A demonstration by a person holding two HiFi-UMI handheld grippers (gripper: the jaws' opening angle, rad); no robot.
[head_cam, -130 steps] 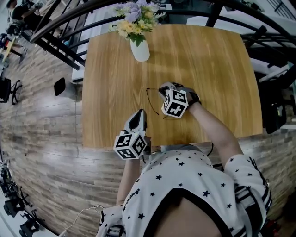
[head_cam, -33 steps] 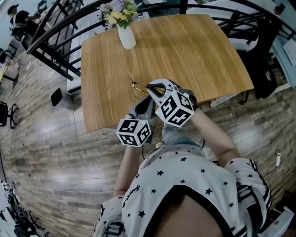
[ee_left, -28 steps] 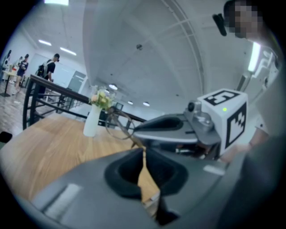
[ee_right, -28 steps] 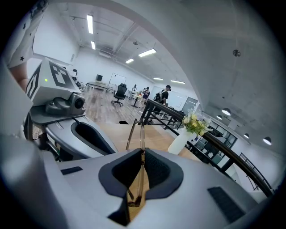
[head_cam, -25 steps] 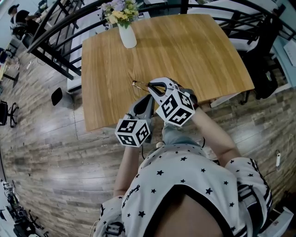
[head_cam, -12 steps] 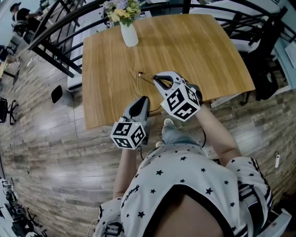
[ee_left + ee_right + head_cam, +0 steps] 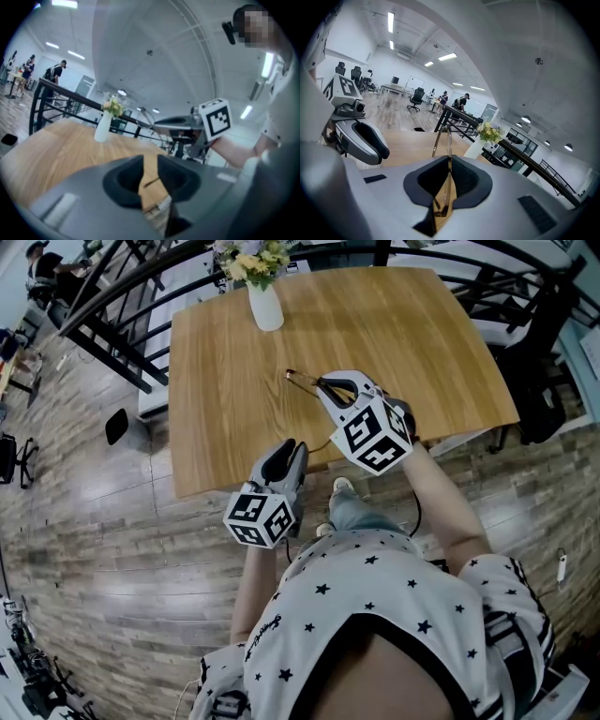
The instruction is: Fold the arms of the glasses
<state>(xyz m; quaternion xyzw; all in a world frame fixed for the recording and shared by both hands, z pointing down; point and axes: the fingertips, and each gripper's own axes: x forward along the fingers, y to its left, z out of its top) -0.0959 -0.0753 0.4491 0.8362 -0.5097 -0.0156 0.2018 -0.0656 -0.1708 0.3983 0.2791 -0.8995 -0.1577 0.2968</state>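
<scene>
Glasses point(image 7: 446, 140) clamped in right gripper point(image 7: 325, 384), above worktop point(image 7: 225, 362). Left gripper point(image 7: 285, 450) jaws just opening, parted, nothing between.

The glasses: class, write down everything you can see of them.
The glasses have a thin, gold-coloured wire frame. They stand on edge, pinched between the jaws of the right gripper, with one rim poking out past the jaws over the wooden table. Nothing else visibly touches them. Whether the arms are folded cannot be told.
</scene>
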